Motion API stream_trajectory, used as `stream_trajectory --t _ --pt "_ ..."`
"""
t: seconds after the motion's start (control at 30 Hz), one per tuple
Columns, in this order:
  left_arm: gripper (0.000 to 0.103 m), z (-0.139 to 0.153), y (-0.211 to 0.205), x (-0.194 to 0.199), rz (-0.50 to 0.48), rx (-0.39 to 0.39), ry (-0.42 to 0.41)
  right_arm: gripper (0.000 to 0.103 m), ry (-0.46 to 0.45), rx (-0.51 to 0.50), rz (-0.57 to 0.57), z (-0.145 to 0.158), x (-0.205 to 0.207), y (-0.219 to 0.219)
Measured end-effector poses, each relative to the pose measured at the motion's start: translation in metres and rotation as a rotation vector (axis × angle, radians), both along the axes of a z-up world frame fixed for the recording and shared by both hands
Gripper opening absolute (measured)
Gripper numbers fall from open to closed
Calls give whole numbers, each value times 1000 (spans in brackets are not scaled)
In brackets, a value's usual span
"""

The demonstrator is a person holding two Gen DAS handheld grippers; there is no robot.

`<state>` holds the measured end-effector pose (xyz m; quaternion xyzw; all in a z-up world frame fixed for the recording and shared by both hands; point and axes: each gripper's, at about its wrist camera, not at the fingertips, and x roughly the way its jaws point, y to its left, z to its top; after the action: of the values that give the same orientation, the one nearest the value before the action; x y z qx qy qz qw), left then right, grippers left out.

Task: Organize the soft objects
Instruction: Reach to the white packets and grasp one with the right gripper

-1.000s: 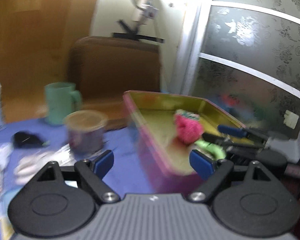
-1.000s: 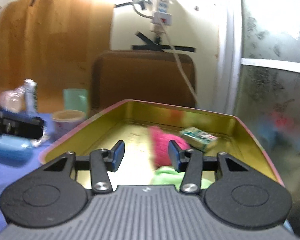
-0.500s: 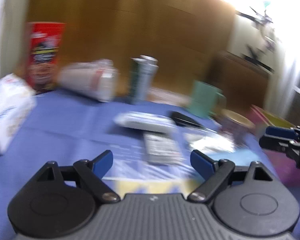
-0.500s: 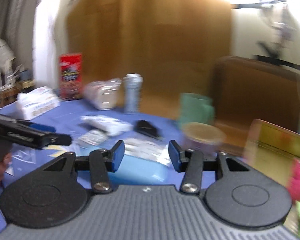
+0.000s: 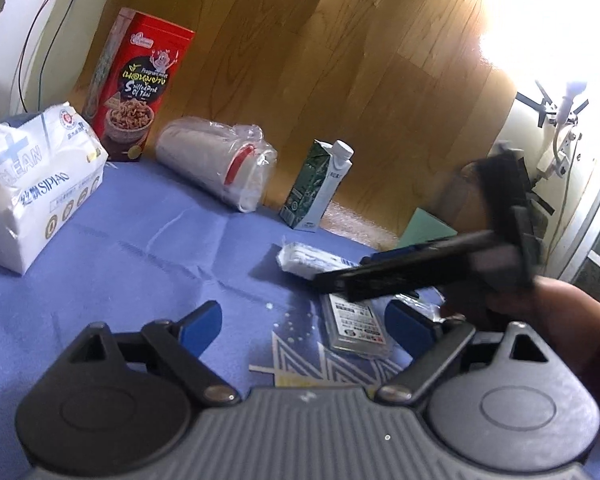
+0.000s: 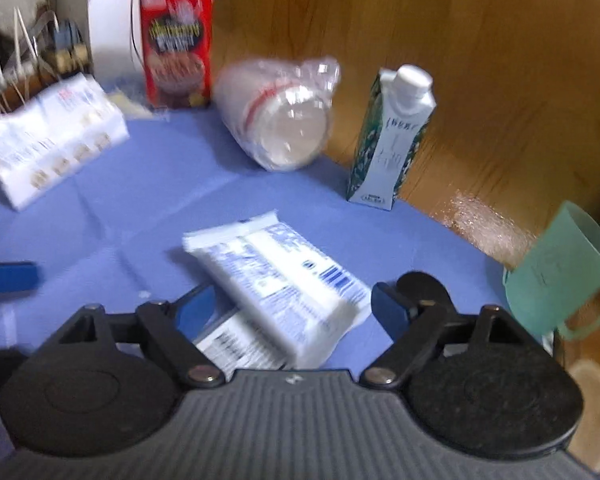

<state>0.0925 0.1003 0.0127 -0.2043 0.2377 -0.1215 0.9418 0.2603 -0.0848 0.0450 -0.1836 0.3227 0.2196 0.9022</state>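
Observation:
My left gripper (image 5: 304, 326) hovers over the blue tablecloth (image 5: 148, 264), its jaws opening with nothing between them. A small white soft pack (image 6: 276, 276) lies on the cloth just ahead of my right gripper (image 6: 294, 310), whose jaws are opening; the pads stand either side of the pack without pressing on it. In the left wrist view the right gripper (image 5: 352, 272), held by a hand (image 5: 540, 304), reaches over the same pack (image 5: 308, 258). A large white tissue pack (image 5: 32, 192) sits at the far left.
A red snack box (image 5: 140, 88), a bagged sleeve of cups (image 5: 220, 168) and a green-white carton (image 5: 320, 188) line the wooden wall. A flat packet (image 5: 356, 324) lies near the pack. A green mug (image 6: 560, 276) stands at the right.
Both views have swung left, away from the yellow-lined tin holding pink and green soft things, to the cluttered part of the table. The right jaws have spread much wider, the left a little.

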Motion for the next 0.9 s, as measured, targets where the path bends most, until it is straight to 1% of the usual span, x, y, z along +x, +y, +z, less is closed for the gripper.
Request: stream_trajectory --t 0.1,0.13,0.2,0.23,0.27,0.3,0.33,0.37,0.47,0.53,0.6,0.77,0.9 --pt "93 -2 4 1 -5 -31 11 92 58 -38 -8 -9 19 5" --pt "93 -3 6 1 -6 -42 14 91 66 -25 -7 -8 23 5" --pt "94 -4 8 2 -6 -58 22 85 88 -5 3 -7 27 6" --pt "94 -5 9 3 -6 -64 24 78 96 5 5 -7 27 7" --pt "94 -5 10 3 -5 -69 25 67 102 14 14 -6 25 7" --pt "94 -5 11 3 -1 -72 26 59 100 17 26 -5 23 8" --pt "94 -5 12 3 3 -75 26 36 95 17 36 -4 20 9" --pt "94 -6 12 2 9 -78 26 20 86 11 33 -3 19 11" --pt "94 -5 16 -1 50 -86 19 14 48 -28 23 -5 12 14" --pt "94 -4 20 -2 82 -86 11 14 13 -50 27 -4 7 15" --pt "95 -3 23 -4 118 -84 2 14 -42 -71 39 -1 -4 16" --pt "96 -2 33 -8 211 -91 -7 14 -157 -78 121 19 -45 15" --pt "97 -5 45 -7 262 -140 19 14 -209 -120 199 18 -91 5"
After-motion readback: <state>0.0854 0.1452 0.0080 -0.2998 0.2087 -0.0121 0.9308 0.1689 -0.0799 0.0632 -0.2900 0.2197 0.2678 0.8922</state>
